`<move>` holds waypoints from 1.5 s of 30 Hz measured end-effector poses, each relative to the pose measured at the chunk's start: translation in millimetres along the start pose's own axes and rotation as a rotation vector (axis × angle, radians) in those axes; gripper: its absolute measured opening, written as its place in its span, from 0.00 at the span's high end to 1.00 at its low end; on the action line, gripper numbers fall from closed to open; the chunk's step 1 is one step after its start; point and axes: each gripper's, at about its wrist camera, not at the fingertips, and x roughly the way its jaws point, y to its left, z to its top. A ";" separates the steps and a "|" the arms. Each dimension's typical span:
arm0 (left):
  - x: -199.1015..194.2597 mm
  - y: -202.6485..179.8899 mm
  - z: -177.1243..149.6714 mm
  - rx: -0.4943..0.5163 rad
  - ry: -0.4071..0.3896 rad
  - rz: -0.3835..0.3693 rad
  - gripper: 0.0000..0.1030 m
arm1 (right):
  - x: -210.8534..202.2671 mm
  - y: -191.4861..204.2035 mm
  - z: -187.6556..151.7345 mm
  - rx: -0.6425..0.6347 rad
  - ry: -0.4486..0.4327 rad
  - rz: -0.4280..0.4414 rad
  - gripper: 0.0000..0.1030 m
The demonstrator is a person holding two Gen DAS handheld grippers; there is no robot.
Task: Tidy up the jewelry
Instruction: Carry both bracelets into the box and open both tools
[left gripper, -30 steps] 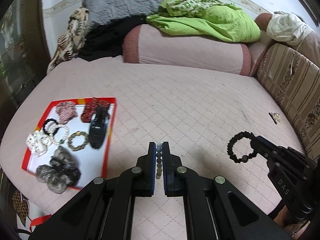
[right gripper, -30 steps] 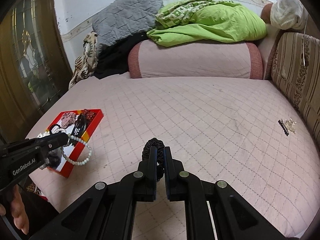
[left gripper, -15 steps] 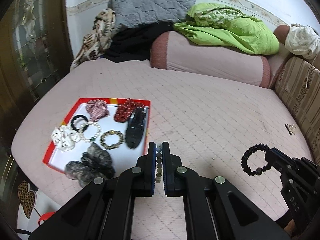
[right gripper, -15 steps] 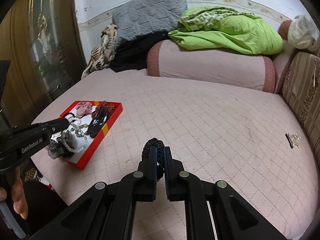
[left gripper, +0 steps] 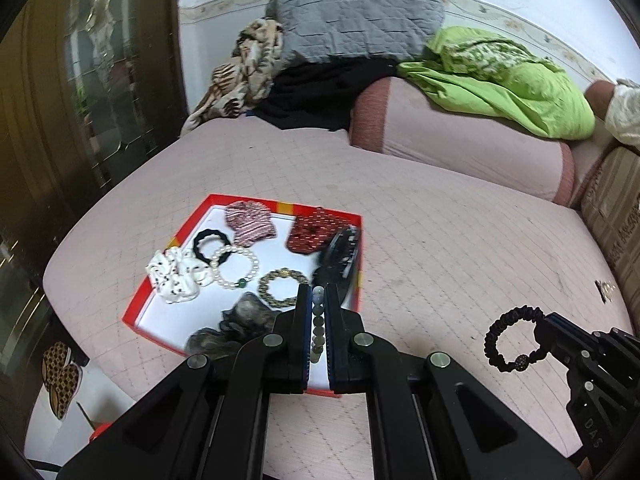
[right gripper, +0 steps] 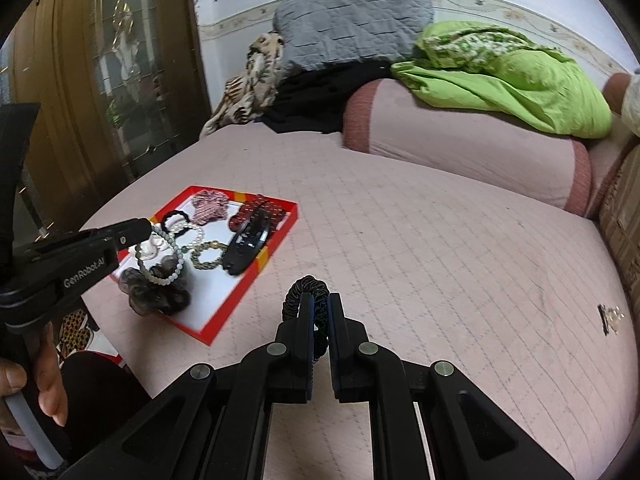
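My left gripper [left gripper: 318, 292] is shut on a pale grey-green bead bracelet [left gripper: 318, 322], hanging over the near right corner of the red tray [left gripper: 172, 240]. The right wrist view shows that bracelet [right gripper: 160, 258] dangling above the tray [right gripper: 236, 304]. My right gripper [right gripper: 319, 300] is shut on a black braided bracelet [right gripper: 306, 290], above the pink bedcover to the right of the tray. The same bracelet [left gripper: 512, 340] shows in the left wrist view. In the tray lie a pearl bracelet [left gripper: 236, 266], a gold bracelet [left gripper: 280, 284], a black hair clip [left gripper: 338, 256] and several scrunchies.
Two small trinkets [right gripper: 610, 316] lie on the bedcover at the far right. A pink bolster [left gripper: 460, 136] with green cloth [left gripper: 512, 84] and a grey cushion [left gripper: 356, 20] closes the back. A wooden door [right gripper: 100, 80] stands left; slippers [left gripper: 60, 376] lie on the floor.
Both grippers have swung left toward the red tray, each keeping its bracelet. The left one now hangs over the tray's near corner; the tray sits closer to the middle in both views.
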 end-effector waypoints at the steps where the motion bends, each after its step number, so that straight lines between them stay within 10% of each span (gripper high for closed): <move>1: 0.9 2.9 0.3 -0.006 0.001 0.002 0.95 | 1.5 2.2 2.1 -0.002 0.002 0.006 0.93; 45: 72.9 172.2 17.6 -0.347 0.082 0.003 0.95 | 117.1 112.7 43.7 -0.092 0.168 0.187 0.93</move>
